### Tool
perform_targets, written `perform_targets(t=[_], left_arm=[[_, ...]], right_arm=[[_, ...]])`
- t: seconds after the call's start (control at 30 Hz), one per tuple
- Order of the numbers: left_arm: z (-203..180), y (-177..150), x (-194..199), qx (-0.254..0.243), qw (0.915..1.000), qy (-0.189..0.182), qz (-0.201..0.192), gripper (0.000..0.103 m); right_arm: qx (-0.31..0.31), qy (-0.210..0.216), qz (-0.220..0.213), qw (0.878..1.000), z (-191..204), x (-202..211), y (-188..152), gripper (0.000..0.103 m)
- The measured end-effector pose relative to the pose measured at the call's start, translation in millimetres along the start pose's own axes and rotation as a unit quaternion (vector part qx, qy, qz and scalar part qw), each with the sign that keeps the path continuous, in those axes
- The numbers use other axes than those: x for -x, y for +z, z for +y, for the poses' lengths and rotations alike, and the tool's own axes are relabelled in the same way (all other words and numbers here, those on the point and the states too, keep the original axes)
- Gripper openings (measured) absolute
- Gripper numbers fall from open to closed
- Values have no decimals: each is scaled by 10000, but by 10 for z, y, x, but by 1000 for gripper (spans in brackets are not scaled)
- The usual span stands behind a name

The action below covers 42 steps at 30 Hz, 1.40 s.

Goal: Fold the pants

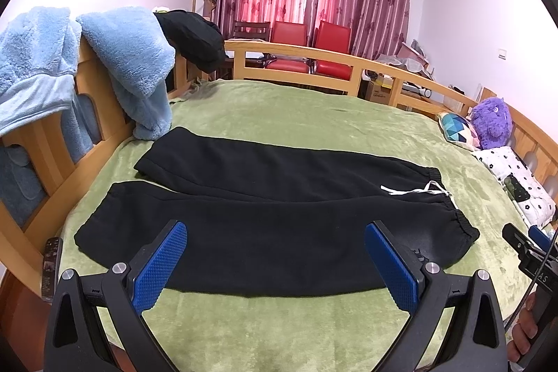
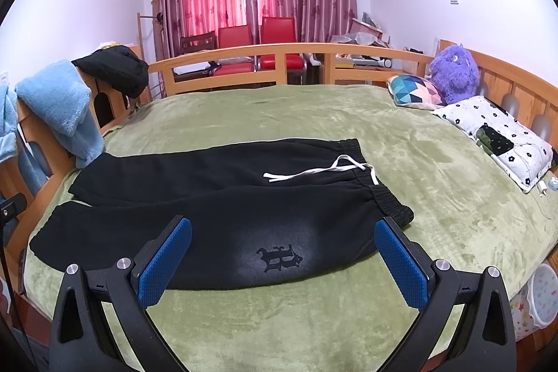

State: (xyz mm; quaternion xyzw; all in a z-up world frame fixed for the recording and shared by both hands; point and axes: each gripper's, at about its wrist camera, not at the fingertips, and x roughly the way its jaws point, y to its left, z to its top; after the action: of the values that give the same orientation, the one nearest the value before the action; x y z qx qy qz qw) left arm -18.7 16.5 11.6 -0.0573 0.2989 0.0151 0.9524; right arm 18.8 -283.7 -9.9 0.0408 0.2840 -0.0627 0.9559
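Hovering spread-fingered and empty, the left claw (image 1: pixel 275 262) and right claw (image 2: pixel 282 258) face black fleece drawstring pants (image 2: pixel 223 197) lying flat, unfolded, on the green plush bed (image 2: pixel 436 183). Folding seems unstarted; next likely means gripping the near leg's edge, waistband at 2 o'clock, cuffs at 9.

- Black pants (image 2: pixel 223 197) lie flat on green blanket (image 2: pixel 314 114) — legs to the left, waistband to the right.
- White drawstring (image 2: pixel 314 170) loose across the waistband end.
- Dark emblem (image 2: pixel 279 258) on near leg.
- Right gripper (image 2: pixel 283 262) above near edge, blue pads (image 2: pixel 164 264) spread wide, nothing between.
- Purple plush toy (image 2: pixel 453 75) and pillows (image 2: pixel 498 135) far right.
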Motion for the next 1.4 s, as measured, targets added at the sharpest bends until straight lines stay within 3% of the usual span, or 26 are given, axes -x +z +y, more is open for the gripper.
perform_targets(t=[0.2,0.3,0.43,0.67,0.77,0.87,0.93,1.03,1.17,1.27,1.33,1.4], left_arm=[[7,20,-90,-22,9996,269,75,103],[-9,-23,-159,-103,9996,218,133,103],[-9,-98,-270,-220,9995,170,180,103],[201,-427,-482,-321,9992,150,186,103],[371,-623,-653,-198,9986,118,478,103],[540,-776,-826,-22,9972,133,740,100],[619,-849,-954,18,9953,232,944,97],[696,-922,-1129,-32,9933,376,1089,93],[922,-977,-1343,421,9911,197,1247,82],[1038,-1015,-1501,552,9888,96,1386,82],[1088,-1042,-1584,496,9881,116,1452,81],[1189,-1053,-1630,668,9874,31,1433,75]], right_arm=[[99,-120,-245,9996,20,26,-78,103],[87,-45,-437,9990,-2,64,-106,103],[112,42,-338,9994,-47,-27,-177,103],[-679,433,-170,9966,-286,-439,-400,103],[-884,429,137,9951,-377,-692,-512,101],[-961,388,439,9936,-430,-904,-635,94],[-998,287,580,9929,-466,-999,-723,81],[-927,172,736,9928,-524,-1148,-830,80],[-1069,24,961,9896,-603,-1346,-958,78],[-1202,6,1147,9861,-620,-1477,-1022,65],[-1172,70,1412,9830,-580,-1605,-1077,50],[-1120,-3,1517,9821,-543,-1683,-1111,49]])
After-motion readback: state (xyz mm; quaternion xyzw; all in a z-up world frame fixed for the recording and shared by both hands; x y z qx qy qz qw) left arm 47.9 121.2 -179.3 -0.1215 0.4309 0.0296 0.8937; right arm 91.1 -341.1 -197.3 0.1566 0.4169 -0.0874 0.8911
